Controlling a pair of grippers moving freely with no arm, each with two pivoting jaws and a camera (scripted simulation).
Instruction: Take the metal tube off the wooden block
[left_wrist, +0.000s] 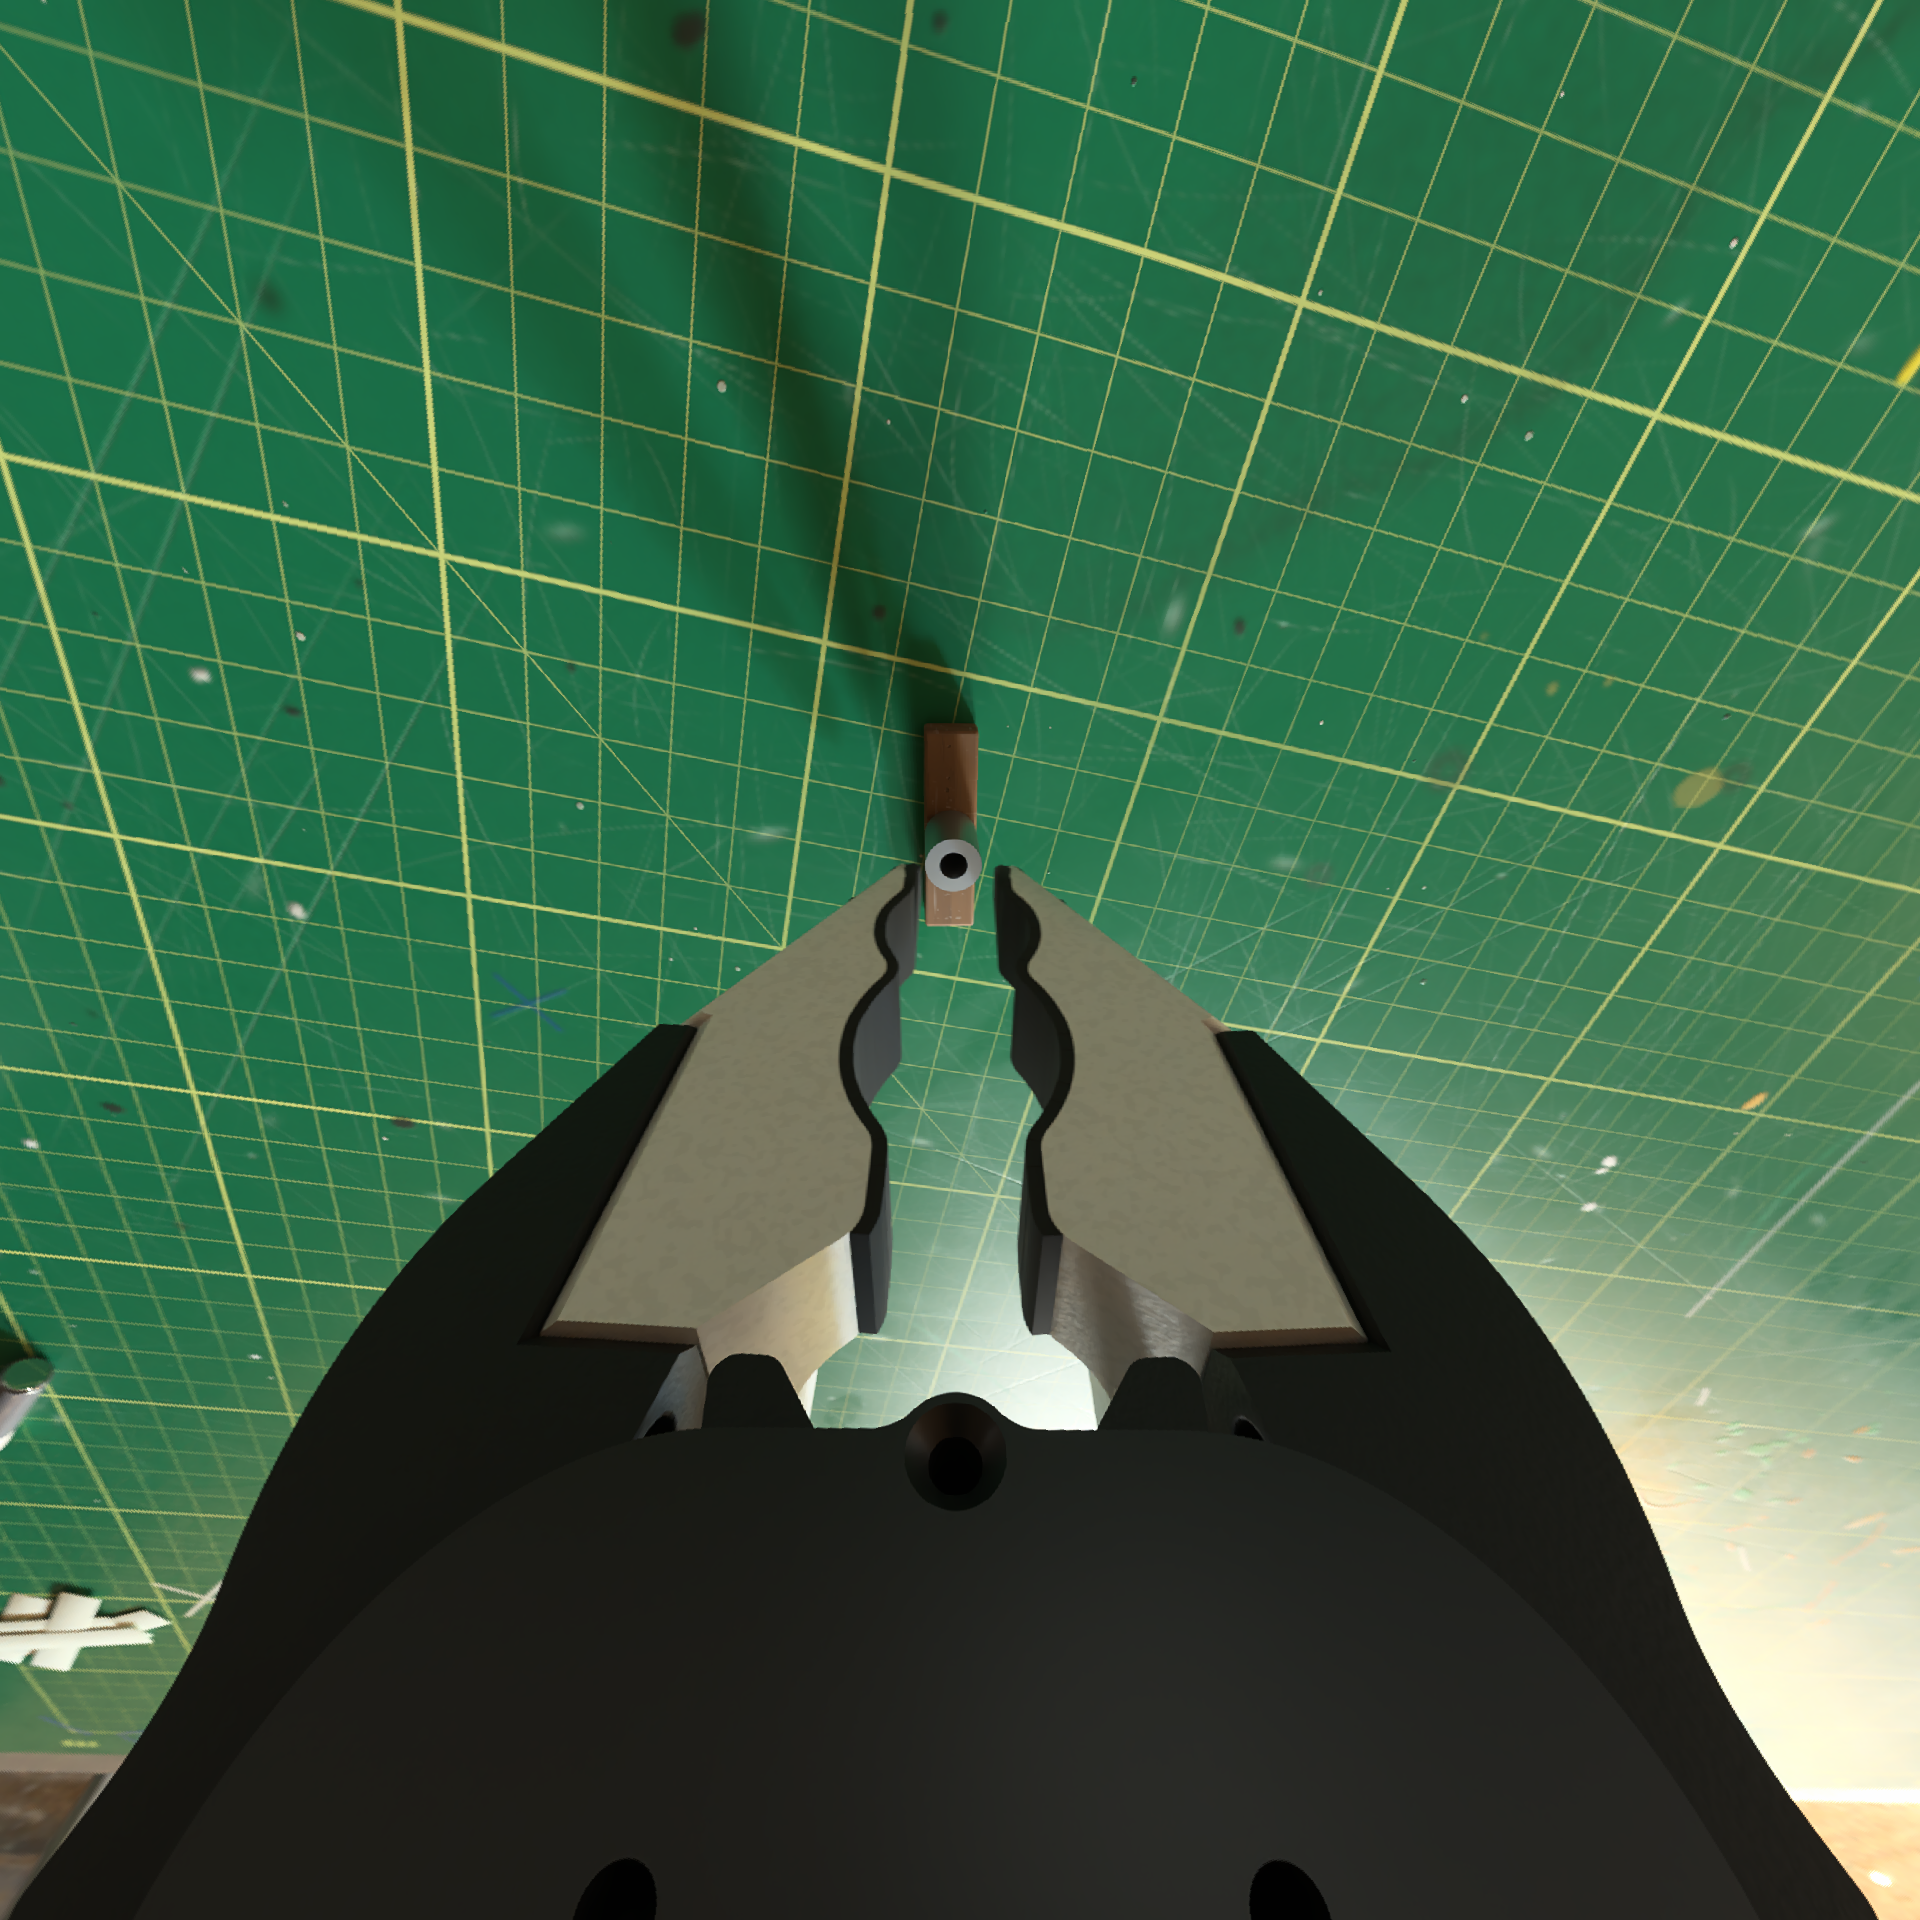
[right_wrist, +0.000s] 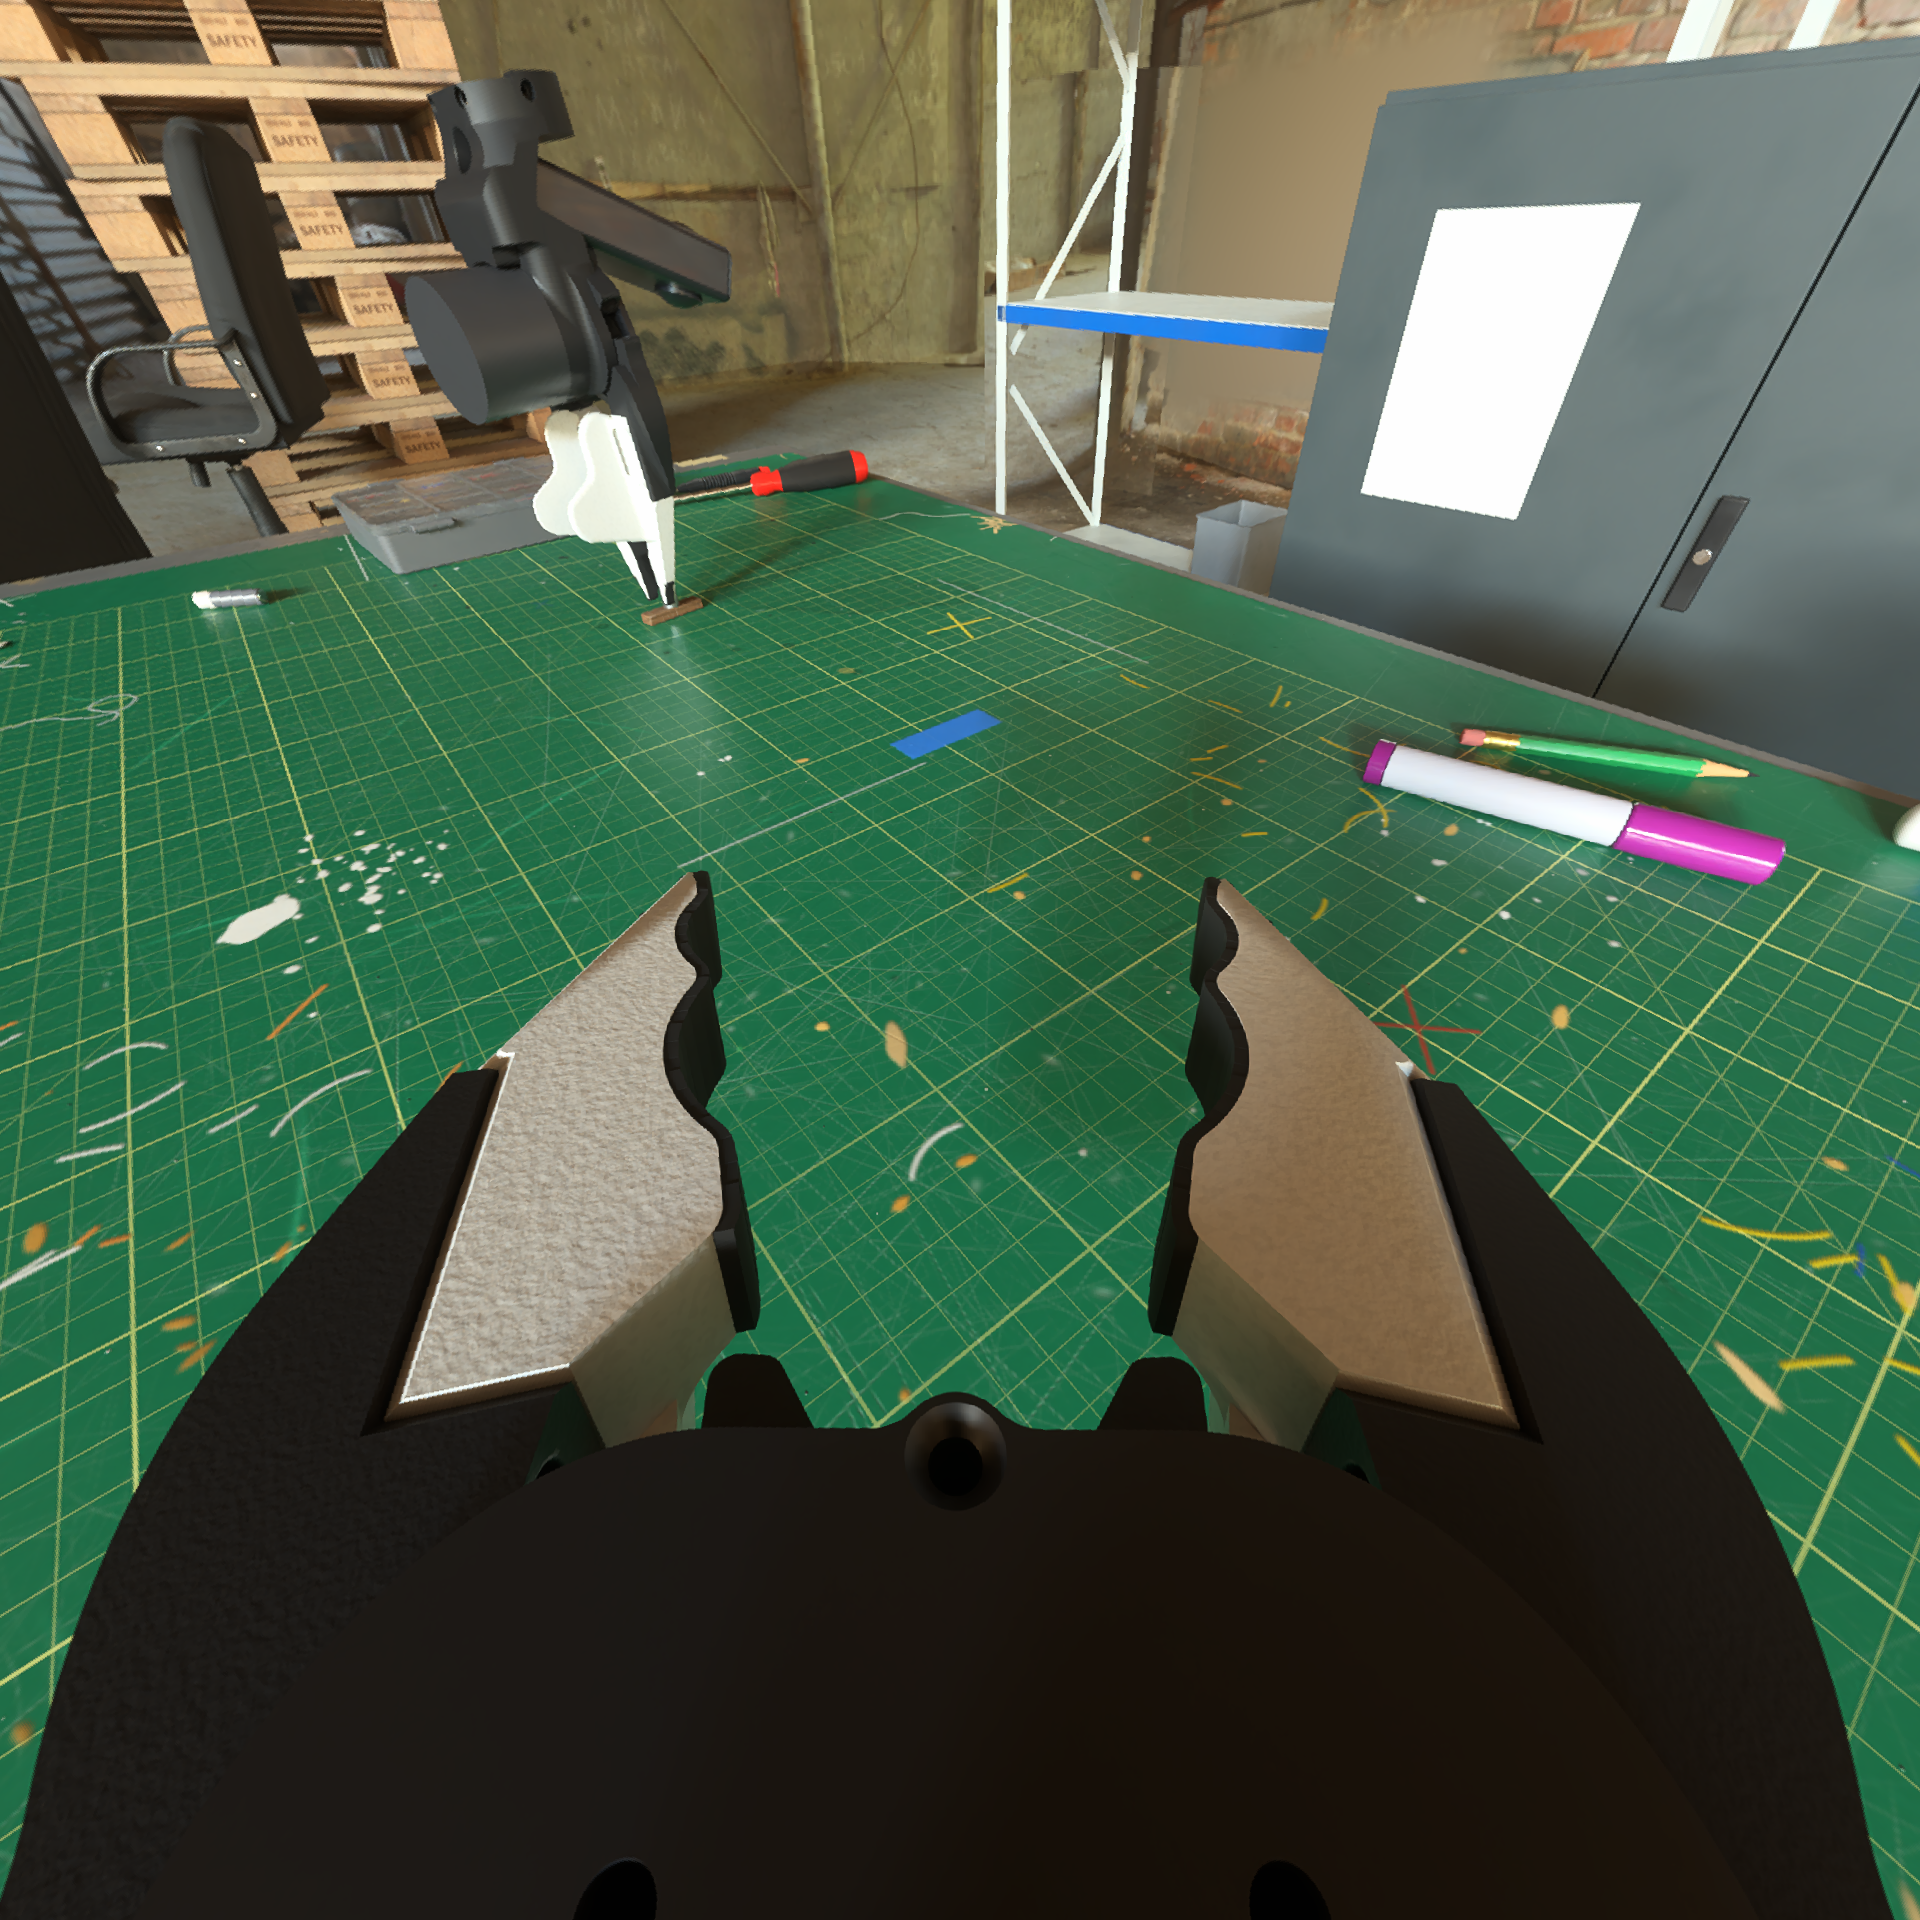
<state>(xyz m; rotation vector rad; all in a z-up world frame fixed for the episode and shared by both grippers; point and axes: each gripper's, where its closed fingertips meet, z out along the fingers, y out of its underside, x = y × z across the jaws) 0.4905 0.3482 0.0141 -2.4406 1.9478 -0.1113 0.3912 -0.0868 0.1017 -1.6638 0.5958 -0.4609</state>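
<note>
In the left wrist view I look straight down on a small wooden block (left_wrist: 950, 767) lying on the green cutting mat (left_wrist: 1351, 623). A metal tube (left_wrist: 953, 863) stands upright on it, seen end on. My left gripper (left_wrist: 956, 883) is narrowly open, with its fingertips on either side of the tube's top and a small gap on the right side. In the right wrist view the left gripper (right_wrist: 665, 594) points down onto the block (right_wrist: 672, 613) at the far side; the tube is hidden there. My right gripper (right_wrist: 956, 894) is wide open and empty above the mat.
A purple and white marker (right_wrist: 1569, 810) and a green pencil (right_wrist: 1600, 753) lie at the right. A red-handled screwdriver (right_wrist: 800, 476), a grey parts box (right_wrist: 436, 525) and a small metal cylinder (right_wrist: 223, 598) lie at the far edge. A grey cabinet (right_wrist: 1714, 364) stands beyond the table's right edge.
</note>
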